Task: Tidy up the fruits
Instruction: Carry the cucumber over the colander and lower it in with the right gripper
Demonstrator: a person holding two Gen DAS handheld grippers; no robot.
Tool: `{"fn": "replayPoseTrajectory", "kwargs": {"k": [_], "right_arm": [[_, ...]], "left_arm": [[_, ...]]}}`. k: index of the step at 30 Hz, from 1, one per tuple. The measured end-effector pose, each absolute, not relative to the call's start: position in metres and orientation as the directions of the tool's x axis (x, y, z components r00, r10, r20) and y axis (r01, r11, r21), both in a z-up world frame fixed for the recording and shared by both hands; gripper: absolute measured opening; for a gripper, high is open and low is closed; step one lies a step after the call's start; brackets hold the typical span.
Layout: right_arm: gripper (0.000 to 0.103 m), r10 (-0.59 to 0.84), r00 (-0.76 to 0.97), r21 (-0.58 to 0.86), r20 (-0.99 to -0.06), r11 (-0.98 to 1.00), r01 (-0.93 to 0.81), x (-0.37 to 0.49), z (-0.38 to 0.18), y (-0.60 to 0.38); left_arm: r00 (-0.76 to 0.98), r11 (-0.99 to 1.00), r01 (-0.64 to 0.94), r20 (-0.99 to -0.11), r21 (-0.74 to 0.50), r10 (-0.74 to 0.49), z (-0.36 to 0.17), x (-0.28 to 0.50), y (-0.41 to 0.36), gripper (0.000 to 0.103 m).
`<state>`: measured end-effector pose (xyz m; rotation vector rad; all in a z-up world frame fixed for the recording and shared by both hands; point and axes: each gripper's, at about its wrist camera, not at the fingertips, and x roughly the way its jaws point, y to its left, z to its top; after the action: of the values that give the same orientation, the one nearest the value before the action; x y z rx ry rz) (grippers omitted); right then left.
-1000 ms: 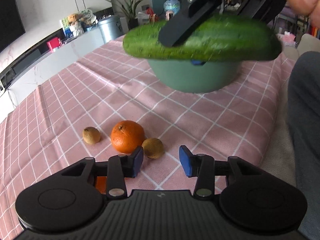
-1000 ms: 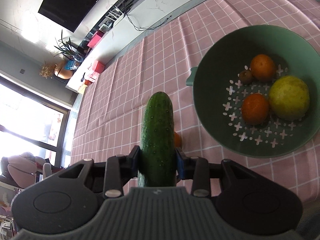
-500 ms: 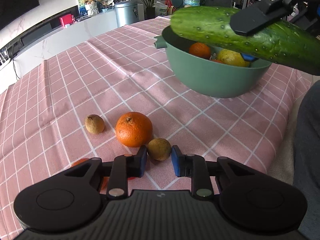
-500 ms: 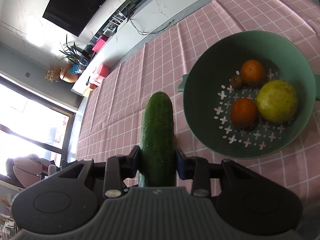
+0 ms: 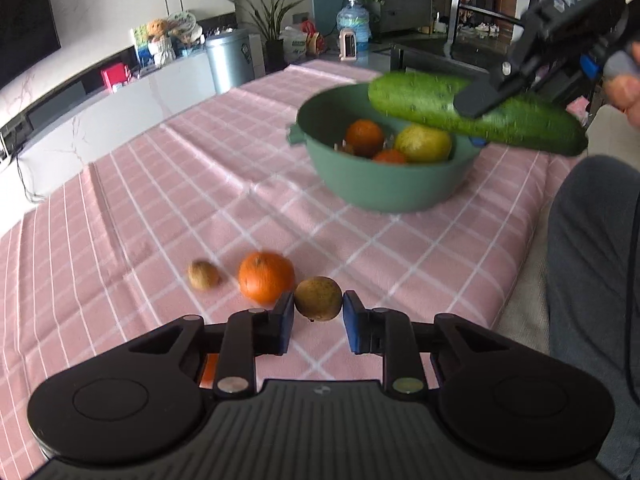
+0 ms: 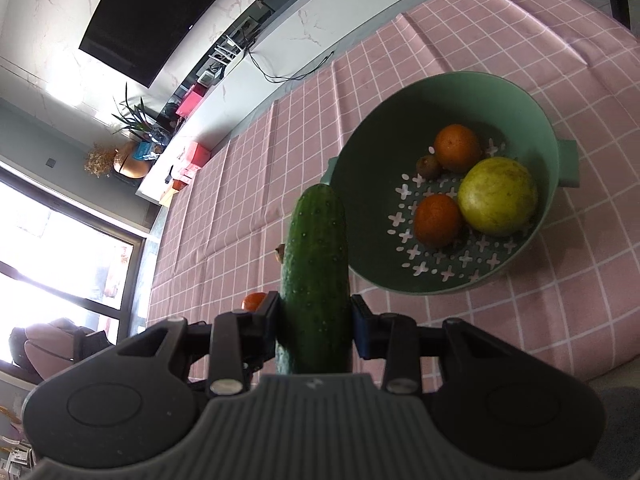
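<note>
My left gripper [image 5: 318, 314] is shut on a small brown fruit [image 5: 318, 298] and holds it just above the pink checked cloth. An orange [image 5: 266, 277] and a second brown fruit [image 5: 203, 275] lie just left of it. My right gripper [image 6: 314, 316] is shut on a green cucumber [image 6: 316, 272], held in the air beside the near rim of the green colander bowl [image 6: 360, 184]. In the left wrist view the cucumber [image 5: 480, 112] hangs over the bowl [image 5: 384, 184]. The bowl holds two oranges [image 6: 456, 148], a yellow-green fruit [image 6: 496, 196] and a small brown fruit [image 6: 428, 166].
A small red-orange fruit [image 6: 254, 301] lies on the cloth behind my right gripper's left finger. The table edge and a person's grey trouser leg [image 5: 592, 264] are at the right. A white cabinet [image 5: 100, 120] runs along the table's far side.
My left gripper closed onto the small brown fruit and lifted it slightly. My right gripper carried the cucumber lower and nearer the bowl's rim.
</note>
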<state>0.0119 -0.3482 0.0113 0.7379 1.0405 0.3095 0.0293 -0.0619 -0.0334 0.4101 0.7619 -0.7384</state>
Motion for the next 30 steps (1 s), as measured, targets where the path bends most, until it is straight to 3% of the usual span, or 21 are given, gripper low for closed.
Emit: {"fn": "replayPoseTrajectory", "kwargs": {"k": [8, 14, 22, 27, 30], "right_arm": [[0.034, 0.518, 0.514, 0.643, -0.684, 0.761, 0.089, 0.037, 0.019, -0.378], [0.034, 0.51, 0.476, 0.578, -0.717, 0.816, -0.004, 0.079, 0.018, -0.394], [0.033, 0.453, 0.323, 0.314, -0.831, 0.861, -0.401, 0.144, 0.003, -0.388], [0.033, 0.426, 0.169, 0.244, -0.889, 0.752, -0.613, 0.162, -0.02, -0.371], [0.033, 0.344, 0.19, 0.13, -0.92, 0.722, -0.68, 0.165, -0.029, -0.359]], "left_arm": [[0.502, 0.585, 0.798, -0.693, 0.141, -0.518, 0.002, 0.061, -0.123, 0.03], [0.485, 0.541, 0.823, -0.709, 0.173, -0.512, 0.0, 0.09, -0.175, 0.03], [0.452, 0.525, 0.833, -0.761, 0.173, -0.466, -0.023, 0.113, -0.212, 0.03], [0.434, 0.508, 0.841, -0.791, 0.185, -0.431, -0.035, 0.117, -0.218, 0.03], [0.43, 0.516, 0.837, -0.805, 0.184, -0.409, -0.042, 0.123, -0.22, 0.03]]}}
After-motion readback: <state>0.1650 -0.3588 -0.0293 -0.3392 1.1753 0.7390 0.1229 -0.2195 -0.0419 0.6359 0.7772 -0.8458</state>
